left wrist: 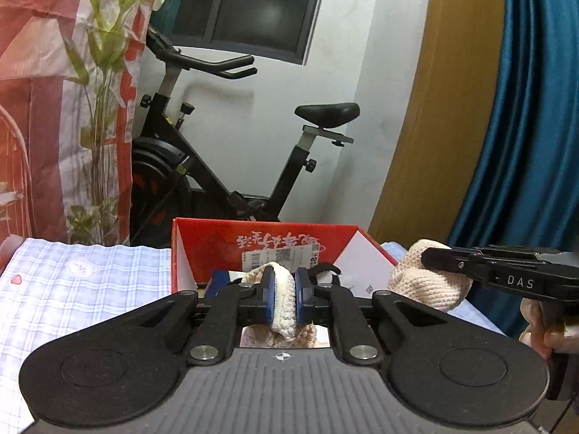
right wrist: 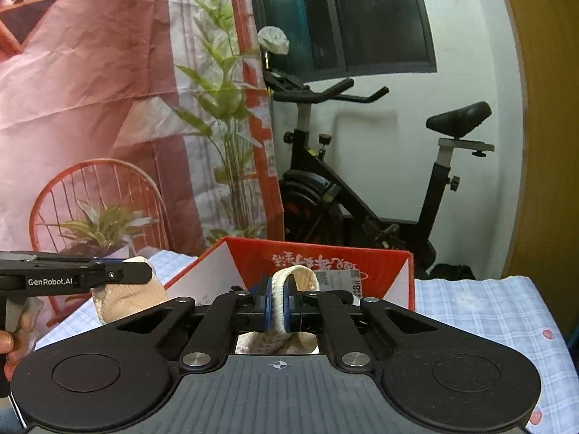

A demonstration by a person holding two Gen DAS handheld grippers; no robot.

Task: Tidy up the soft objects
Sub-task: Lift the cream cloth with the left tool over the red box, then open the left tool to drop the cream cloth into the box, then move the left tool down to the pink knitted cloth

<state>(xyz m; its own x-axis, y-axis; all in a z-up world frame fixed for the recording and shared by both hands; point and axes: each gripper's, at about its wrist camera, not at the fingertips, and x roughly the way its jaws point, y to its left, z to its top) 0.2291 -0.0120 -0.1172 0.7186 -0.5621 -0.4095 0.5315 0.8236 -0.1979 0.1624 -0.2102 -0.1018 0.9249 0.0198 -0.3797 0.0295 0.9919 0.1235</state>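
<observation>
**A:** Two grippers, both clenched on knitwear, as I read my feeds. My left gripper (left wrist: 284, 294) has its blue-padded jaws clamped on the ribbed cream rim of a knitted beige woollen item (left wrist: 286, 311); the rest of it sags below the jaws.

**B:** And the other one?

**A:** My right gripper (right wrist: 278, 302) is the same: jaws pinched on a cream ribbed band of knit (right wrist: 280, 309), the beige body hanging underneath. From the left camera I see that gripper off to the side, a bundle of beige knit (left wrist: 419, 282) caught in it, with a hand (left wrist: 546, 329) on its grip.

**B:** One item or two?

**A:** I cannot tell whether they join.

**B:** Where is it held?

**A:** Lifted clear of the pale blue checked cloth (left wrist: 83, 278) on the surface below, just short of an open red cardboard box (left wrist: 217, 238) with a shipping label inside.

**B:** Beyond that?

**A:** A black exercise bike (right wrist: 362, 188) against the white wall, a dark window (right wrist: 343, 18) above it, and a printed red backdrop (right wrist: 90, 90) beside it.
</observation>
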